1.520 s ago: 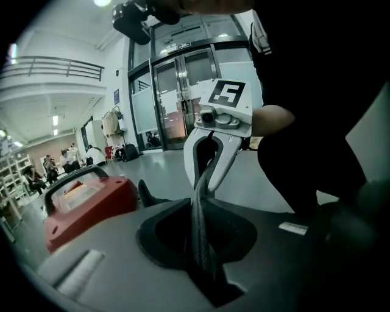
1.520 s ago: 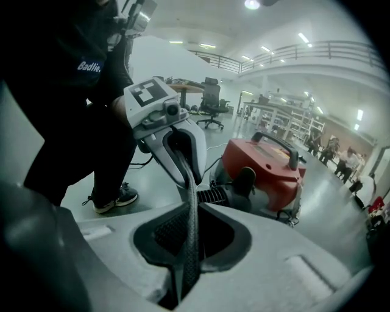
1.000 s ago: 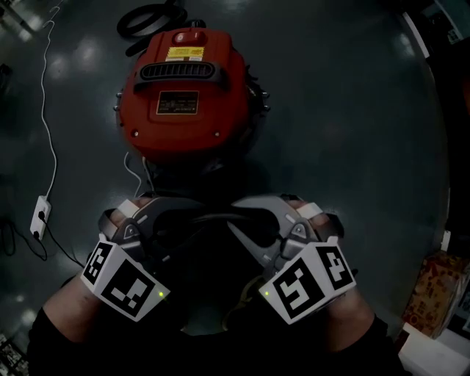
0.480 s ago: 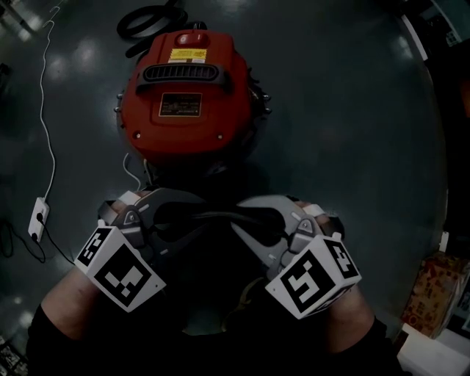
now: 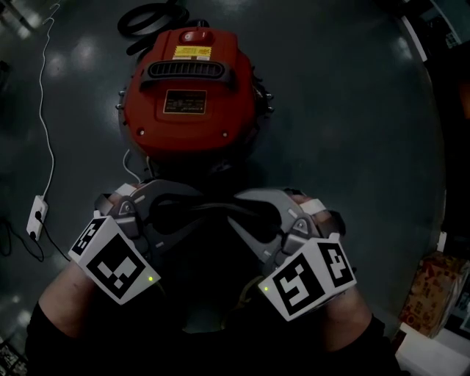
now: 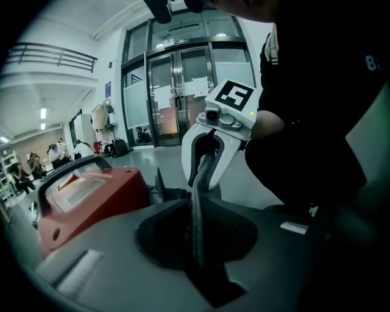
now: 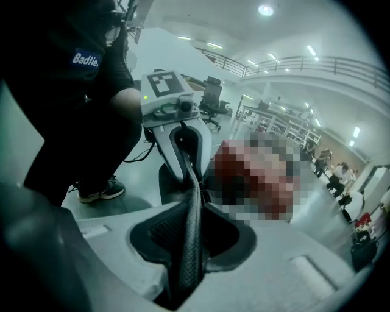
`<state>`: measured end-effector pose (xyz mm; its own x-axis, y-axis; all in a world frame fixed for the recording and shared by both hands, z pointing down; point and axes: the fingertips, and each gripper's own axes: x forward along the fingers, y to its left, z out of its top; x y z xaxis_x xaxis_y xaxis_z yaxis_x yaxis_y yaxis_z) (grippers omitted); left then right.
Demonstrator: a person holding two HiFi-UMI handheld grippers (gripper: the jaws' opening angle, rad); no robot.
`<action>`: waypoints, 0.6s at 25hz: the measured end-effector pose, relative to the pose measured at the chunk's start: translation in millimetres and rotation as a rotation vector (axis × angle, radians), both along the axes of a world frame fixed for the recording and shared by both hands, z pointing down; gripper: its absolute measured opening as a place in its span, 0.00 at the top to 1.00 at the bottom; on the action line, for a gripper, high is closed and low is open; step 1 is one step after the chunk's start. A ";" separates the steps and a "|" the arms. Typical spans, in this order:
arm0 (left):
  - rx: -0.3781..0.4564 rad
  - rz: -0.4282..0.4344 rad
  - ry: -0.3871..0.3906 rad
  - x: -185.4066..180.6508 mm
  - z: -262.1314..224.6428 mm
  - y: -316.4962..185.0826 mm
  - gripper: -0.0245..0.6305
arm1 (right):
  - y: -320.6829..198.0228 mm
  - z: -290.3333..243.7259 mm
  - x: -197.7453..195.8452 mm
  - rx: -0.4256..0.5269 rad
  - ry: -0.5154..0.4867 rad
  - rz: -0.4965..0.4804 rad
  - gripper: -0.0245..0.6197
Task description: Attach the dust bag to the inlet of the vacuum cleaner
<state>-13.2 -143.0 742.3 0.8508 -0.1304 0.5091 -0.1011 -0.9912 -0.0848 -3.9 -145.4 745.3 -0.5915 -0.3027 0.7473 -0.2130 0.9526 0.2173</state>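
Observation:
The red vacuum cleaner (image 5: 189,92) stands on the dark floor, seen from above with its handle on top. Just below it, my left gripper (image 5: 187,205) and right gripper (image 5: 246,205) face each other, fingertips nearly meeting. A black textured rim of the dust bag (image 5: 217,214) stretches between them. In the left gripper view the rim (image 6: 198,201) runs from my left gripper (image 6: 196,244), shut on it, across to the right gripper (image 6: 210,164). In the right gripper view the rim (image 7: 192,213) is still pinched in my right gripper (image 7: 189,250), whose jaws are opening.
A white power strip (image 5: 38,213) with its thin cable lies at the left. A coiled black hose (image 5: 150,18) sits beyond the vacuum. Cardboard boxes (image 5: 433,294) stand at the lower right. Several people (image 6: 24,170) sit far off in the hall.
The left gripper has tilted a little, its marker cube shifting left and down. The right gripper has kept its place. Both still hold the bag's rim.

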 end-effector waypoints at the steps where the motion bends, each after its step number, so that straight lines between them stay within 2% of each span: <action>1: 0.002 0.002 -0.002 0.5 0.3 -1.0 0.86 | 0.0 0.1 0.3 -0.001 -0.002 0.005 0.83; 8: 0.042 0.021 -0.027 11.2 1.7 -6.1 0.84 | -1.1 1.4 9.1 -0.025 -0.031 0.042 0.83; 15: 0.072 -0.002 -0.037 9.5 0.8 -10.1 0.85 | -8.2 1.2 7.2 0.021 -0.027 0.021 0.81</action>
<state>-3.7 -153.1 743.0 0.8313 -0.1693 0.5294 -0.0985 -0.9823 -0.1594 3.3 -153.5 746.4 -0.6044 -0.3309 0.7247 -0.2393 0.9431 0.2311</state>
